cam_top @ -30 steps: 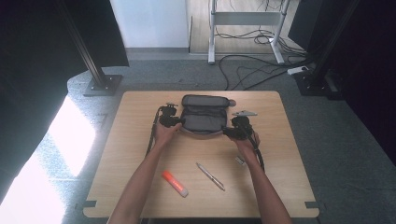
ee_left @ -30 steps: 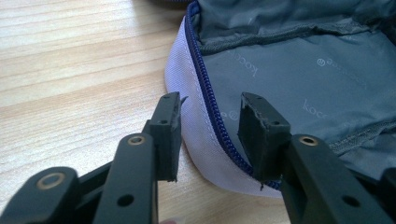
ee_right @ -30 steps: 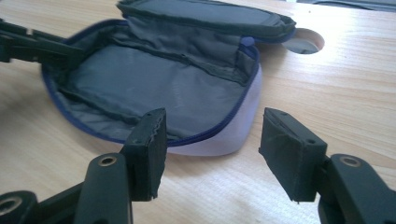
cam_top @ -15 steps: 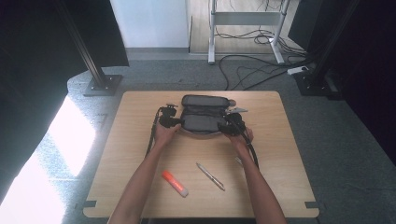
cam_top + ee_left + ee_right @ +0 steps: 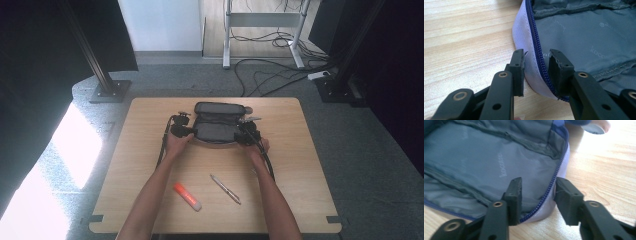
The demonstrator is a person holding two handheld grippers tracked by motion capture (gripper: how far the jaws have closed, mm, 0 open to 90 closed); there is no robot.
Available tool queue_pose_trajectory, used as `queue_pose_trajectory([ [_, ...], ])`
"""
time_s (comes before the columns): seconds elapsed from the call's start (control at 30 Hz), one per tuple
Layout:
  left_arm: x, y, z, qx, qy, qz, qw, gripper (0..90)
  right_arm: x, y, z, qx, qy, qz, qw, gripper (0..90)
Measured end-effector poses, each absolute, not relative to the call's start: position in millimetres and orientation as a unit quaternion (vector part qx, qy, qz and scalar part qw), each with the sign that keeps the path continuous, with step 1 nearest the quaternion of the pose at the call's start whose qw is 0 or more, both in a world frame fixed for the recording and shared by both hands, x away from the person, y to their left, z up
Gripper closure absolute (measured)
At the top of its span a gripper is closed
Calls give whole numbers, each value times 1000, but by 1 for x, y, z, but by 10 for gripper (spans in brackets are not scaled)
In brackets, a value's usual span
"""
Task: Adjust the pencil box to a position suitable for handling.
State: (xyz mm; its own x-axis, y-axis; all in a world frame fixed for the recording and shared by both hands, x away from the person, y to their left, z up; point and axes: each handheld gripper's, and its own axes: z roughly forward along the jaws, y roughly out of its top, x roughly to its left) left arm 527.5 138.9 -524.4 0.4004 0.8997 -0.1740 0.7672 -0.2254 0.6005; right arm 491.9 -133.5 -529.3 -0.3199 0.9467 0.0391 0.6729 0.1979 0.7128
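Since one second ago the right gripper has moved inward from the table beside the case to the right end of the pencil case, while the left gripper stays at the left end.

Nearest to the person lie an orange glue stick and a pen, both on the wooden table and well apart from the hands. Farther, at the middle of the table, the case lies unzipped and spread flat, with its grey lining up.

In the left gripper view the jaws are spread, one on each side of the pale edge and blue zipper of the near flap — they are not pressed on it yet. In the right gripper view the jaws stand apart in the same way around the zipper edge at the other corner.

The step in hand seems to be taking the near flap at both ends. The next move probably calls for both grippers to close on the fabric edge together — then the flap can be lifted and folded over the far half.
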Motion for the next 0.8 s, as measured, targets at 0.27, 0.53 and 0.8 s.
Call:
queue_pose_trajectory([
  [0.27, 529, 141, -528, 775, 540, 101, 312, 688, 493, -135, -532, 548, 745, 312, 217, 689],
  [0.53, 531, 145, -529, 772, 541, 89, 321, 758, 494, -134, -532, 549, 745, 301, 230, 811],
  [0.8, 528, 141, -525, 779, 532, 99, 318, 831, 492, -134, -530, 551, 741, 306, 230, 856],
])
